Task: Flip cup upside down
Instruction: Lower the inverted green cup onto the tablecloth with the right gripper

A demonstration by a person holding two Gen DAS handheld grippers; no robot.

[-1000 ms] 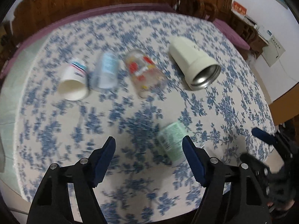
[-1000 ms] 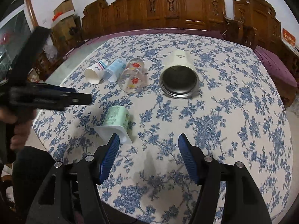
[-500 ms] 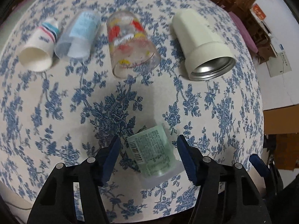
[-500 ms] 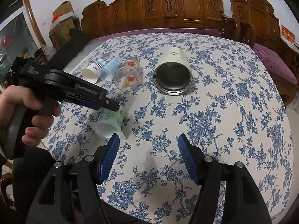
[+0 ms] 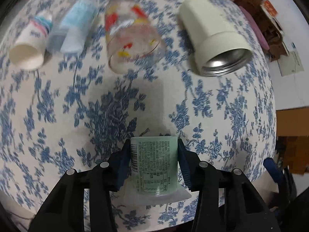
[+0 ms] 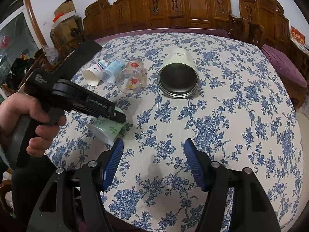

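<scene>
A small green-labelled plastic cup (image 5: pixel 154 166) lies on its side near the table's front edge, its wide white rim toward me. My left gripper (image 5: pixel 153 150) is closed on its sides, both blue pads touching the label. In the right wrist view the same cup (image 6: pixel 108 127) shows under the left gripper (image 6: pixel 115 116), held by a hand. My right gripper (image 6: pixel 153 154) is open and empty, hovering above the tablecloth to the right of the cup.
On the blue-flowered tablecloth (image 6: pixel 231 116) lie a white paper cup (image 5: pixel 29 44), a pale blue plastic cup (image 5: pixel 75 31), a flowered glass (image 5: pixel 131 36) and a cream steel-lined mug (image 5: pixel 216 38), all on their sides. Carved wooden chairs (image 6: pixel 193 5) stand behind.
My left gripper moved forward and down over the green cup and closed on it. The right gripper stayed almost still.
</scene>
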